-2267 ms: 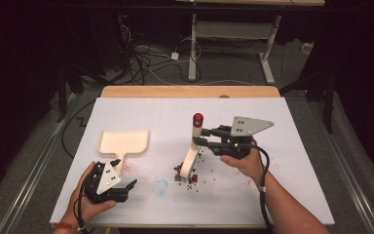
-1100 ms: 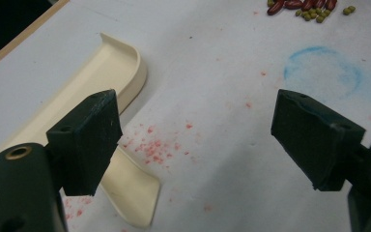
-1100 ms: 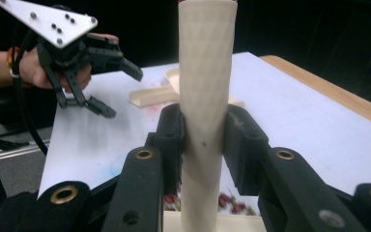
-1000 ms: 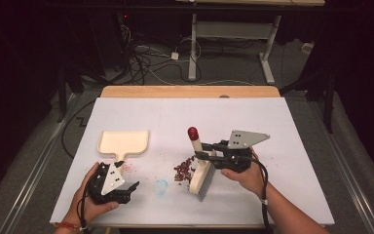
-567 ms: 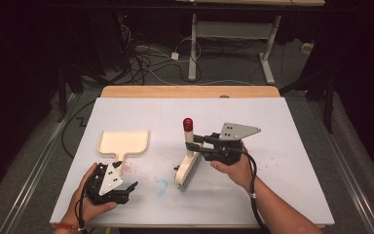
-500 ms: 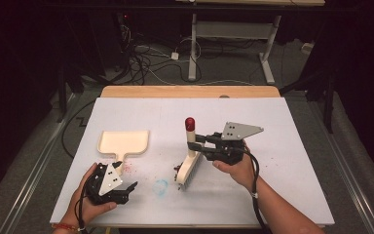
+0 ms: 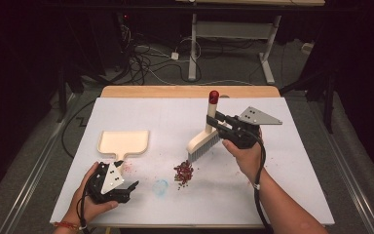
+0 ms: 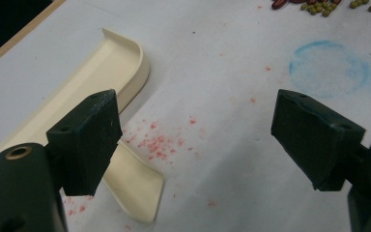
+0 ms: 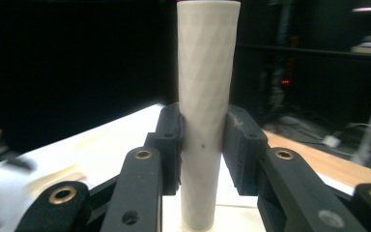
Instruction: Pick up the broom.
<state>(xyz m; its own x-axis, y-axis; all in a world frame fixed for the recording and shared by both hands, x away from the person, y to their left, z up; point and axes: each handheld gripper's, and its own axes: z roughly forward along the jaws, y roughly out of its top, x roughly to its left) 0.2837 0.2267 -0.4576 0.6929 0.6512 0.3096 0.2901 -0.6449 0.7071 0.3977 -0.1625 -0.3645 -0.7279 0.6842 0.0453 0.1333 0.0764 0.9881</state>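
Note:
A cream hand brush (image 7: pixel 203 145) with a red-tipped handle stands tilted over the white table sheet, its bristles up and right of a small pile of red and green beans (image 7: pixel 183 171). My right gripper (image 7: pixel 215 120) is shut on the brush handle (image 9: pixel 206 96), both pads pressed on its sides. A cream dustpan (image 7: pixel 124 143) lies at the left, its handle toward me. My left gripper (image 7: pixel 126 187) rests near the front edge, open, with the dustpan's handle (image 8: pixel 135 188) by its left jaw and nothing between the pads. The beans (image 8: pixel 319 6) lie ahead of it.
A faint blue ring (image 7: pixel 160 186) and pink specks mark the sheet between the left gripper and the beans. The white sheet (image 7: pixel 282 185) covers a wooden table whose far edge (image 7: pixel 175 91) shows. Cables and desk legs lie on the dark floor beyond.
My right gripper has carried the brush to the right and up, away from the beans, which stay in a pile. The left gripper has kept still.

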